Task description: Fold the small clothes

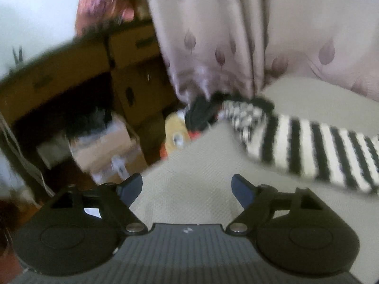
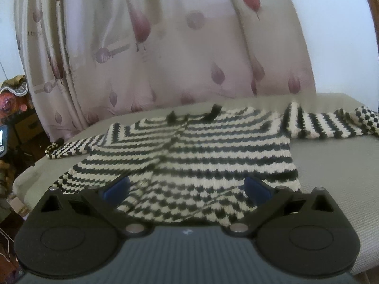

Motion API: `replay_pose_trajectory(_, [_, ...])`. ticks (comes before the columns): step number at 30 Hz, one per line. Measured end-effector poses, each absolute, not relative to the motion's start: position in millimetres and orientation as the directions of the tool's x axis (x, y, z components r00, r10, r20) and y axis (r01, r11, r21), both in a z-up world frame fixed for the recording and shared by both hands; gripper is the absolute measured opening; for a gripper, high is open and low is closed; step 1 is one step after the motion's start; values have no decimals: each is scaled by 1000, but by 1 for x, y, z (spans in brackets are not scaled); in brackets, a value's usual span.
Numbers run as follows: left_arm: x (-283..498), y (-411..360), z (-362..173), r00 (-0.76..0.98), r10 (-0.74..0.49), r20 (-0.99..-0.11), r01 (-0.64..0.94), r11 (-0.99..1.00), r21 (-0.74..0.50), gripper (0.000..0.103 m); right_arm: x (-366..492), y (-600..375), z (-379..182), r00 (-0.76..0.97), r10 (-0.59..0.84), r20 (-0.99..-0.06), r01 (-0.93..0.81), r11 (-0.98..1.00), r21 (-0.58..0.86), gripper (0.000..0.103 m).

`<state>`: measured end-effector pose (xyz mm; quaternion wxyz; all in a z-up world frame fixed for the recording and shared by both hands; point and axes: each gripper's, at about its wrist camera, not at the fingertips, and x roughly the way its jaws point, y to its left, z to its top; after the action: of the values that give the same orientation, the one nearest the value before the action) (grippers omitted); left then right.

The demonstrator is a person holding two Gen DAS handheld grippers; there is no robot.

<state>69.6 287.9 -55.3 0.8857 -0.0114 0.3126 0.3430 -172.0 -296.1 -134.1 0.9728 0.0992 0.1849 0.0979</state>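
Observation:
A small black-and-white striped knitted cardigan (image 2: 196,151) lies spread flat on a grey padded surface (image 2: 331,165), both sleeves out to the sides. My right gripper (image 2: 187,187) is open just above its near hem, blue fingertips (image 2: 117,185) apart, holding nothing. In the left wrist view one striped sleeve (image 1: 308,146) with a black cuff (image 1: 201,111) reaches the corner of the surface. My left gripper (image 1: 187,189) is open and empty over bare grey surface (image 1: 189,165), short of the sleeve.
A pale curtain with purple leaf print (image 2: 165,47) hangs right behind the surface and touches its far edge. Left of the surface's edge are cardboard boxes (image 1: 132,54), a yellow toy (image 1: 175,127) and floor clutter.

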Motion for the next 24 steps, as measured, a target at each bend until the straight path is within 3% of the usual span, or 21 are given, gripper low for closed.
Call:
replay_pose_trajectory(2, [95,287,-52,592,621,-514,-574,772,272,96,-176,-297,-134,915,214,-342,-144,965,220,103])
replay_pose_trajectory(5, [137,288,-57,587,657,-472,-527,753,393,93,-180,-299,-135,917,189,-352,-116,969,218,103])
replay_pose_trajectory(7, [161,293,-68,564,657,-500,-487,754,441,81,-181,-302,-137,915,183,-359,-100,967,236,103])
replay_pose_trajectory(9, [171,306,-76,524,650,-551,-494,759,424,33,-181,-302,-138,913,182,-365,-92,964,250,103])
replay_pose_trajectory(11, [157,325,-74,497,635,-591,-599,744,295,21,-181,-301,-136,914,178,-365,-92,966,241,103])
replay_pose_trajectory(12, [144,335,-70,475,648,-595,-670,705,233,20,-182,-301,-135,916,176,-360,-94,968,232,103])
replay_pose_trajectory(14, [116,352,-66,446,666,-598,-762,633,137,21,-183,-301,-134,919,177,-351,-101,970,223,103])
replay_pose_trajectory(15, [107,358,-66,440,664,-604,-775,621,117,33,-182,-302,-134,918,178,-354,-101,969,227,103])
replay_pose_trajectory(17, [90,363,-66,417,678,-605,-791,598,125,46,-180,-304,-138,913,186,-363,-99,964,245,103])
replay_pose_trajectory(19, [75,358,-59,427,705,-567,-798,589,132,47,-178,-306,-142,908,189,-374,-92,961,262,103])
replay_pose_trajectory(21, [64,342,-51,468,699,-541,-782,612,115,61,-178,-309,-144,913,177,-367,-79,960,267,103])
replay_pose_trajectory(24, [52,300,-37,598,619,-509,-699,714,49,72,-181,-323,-139,935,129,-330,-39,963,266,103])
